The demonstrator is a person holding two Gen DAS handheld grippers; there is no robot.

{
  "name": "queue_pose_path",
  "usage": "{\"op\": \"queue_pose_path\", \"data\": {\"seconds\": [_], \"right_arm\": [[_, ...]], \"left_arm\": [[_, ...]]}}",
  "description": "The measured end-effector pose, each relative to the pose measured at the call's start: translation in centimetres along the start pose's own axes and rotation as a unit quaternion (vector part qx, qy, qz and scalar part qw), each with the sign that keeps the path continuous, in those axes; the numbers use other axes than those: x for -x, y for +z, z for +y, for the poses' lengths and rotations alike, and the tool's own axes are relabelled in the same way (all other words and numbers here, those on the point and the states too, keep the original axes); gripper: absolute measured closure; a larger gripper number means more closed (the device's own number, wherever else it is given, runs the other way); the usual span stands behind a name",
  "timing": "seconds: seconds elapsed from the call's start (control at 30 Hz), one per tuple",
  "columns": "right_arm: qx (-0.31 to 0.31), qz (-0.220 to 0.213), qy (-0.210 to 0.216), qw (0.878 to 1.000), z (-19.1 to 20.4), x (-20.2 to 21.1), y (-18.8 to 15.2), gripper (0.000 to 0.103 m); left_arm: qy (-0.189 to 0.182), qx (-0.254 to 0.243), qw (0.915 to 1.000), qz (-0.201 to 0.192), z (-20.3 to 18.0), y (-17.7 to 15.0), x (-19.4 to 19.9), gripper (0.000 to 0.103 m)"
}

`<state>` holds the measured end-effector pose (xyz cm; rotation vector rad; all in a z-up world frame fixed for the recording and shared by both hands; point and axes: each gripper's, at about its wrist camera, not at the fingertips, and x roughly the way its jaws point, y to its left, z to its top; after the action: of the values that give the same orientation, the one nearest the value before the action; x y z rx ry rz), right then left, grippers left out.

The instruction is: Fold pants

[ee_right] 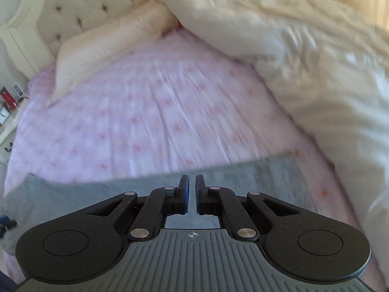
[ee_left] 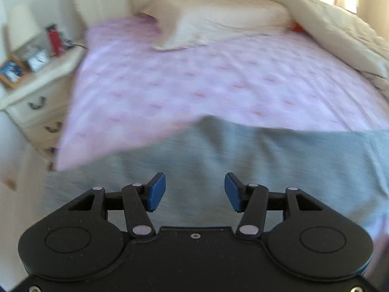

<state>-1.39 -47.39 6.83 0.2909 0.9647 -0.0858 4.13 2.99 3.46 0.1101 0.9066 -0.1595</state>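
Grey pants (ee_left: 255, 160) lie spread across the near part of a bed with a pink patterned sheet (ee_left: 206, 80). My left gripper (ee_left: 195, 192) is open and empty, hovering above the grey fabric. In the right wrist view the pants (ee_right: 80, 192) lie below my right gripper (ee_right: 192, 193). Its jaws stand nearly closed with a narrow gap, and I see no fabric between them. Both views are blurred by motion.
A cream pillow (ee_left: 218, 22) and tufted headboard (ee_right: 80, 4) lie at the far end. A bunched cream duvet (ee_right: 304, 60) fills the right side. A white nightstand (ee_left: 36, 92) with a lamp, red bottle and photo frames stands at the left.
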Motion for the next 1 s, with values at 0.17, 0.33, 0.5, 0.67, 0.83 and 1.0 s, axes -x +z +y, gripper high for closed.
{"op": "queue_pose_path", "data": {"seconds": [0.17,0.33,0.5,0.67,0.83,1.0], "right_arm": [[-0.018,0.041,-0.009,0.999,-2.8,-4.1,-3.2,0.098],[-0.013,0.076,-0.011,0.997,-3.7,-5.4,-5.6,0.098],[0.031,0.02,0.04,0.999,-1.8,-5.1,-4.6,0.096],[0.06,0.033,0.063,0.996,-0.5,-7.9,-4.3,0.096],[0.04,0.021,0.071,0.996,-0.8,-8.4,-4.8,0.097],[0.031,0.007,0.071,0.997,-1.3,-8.2,-5.3,0.097]], "left_arm": [[-0.048,-0.019,0.9927,0.109,-6.0,-3.2,-4.1,0.044],[-0.026,-0.102,0.9844,0.141,-10.1,-5.0,-4.4,0.044],[-0.068,-0.041,0.9904,0.113,-9.3,-1.5,-3.2,0.051],[-0.038,-0.018,0.9983,0.042,-9.7,2.8,-4.7,0.049],[-0.019,0.015,0.9978,0.061,-8.9,5.8,-10.0,0.049],[0.023,0.066,0.9953,0.066,-7.7,6.6,-13.1,0.042]]}}
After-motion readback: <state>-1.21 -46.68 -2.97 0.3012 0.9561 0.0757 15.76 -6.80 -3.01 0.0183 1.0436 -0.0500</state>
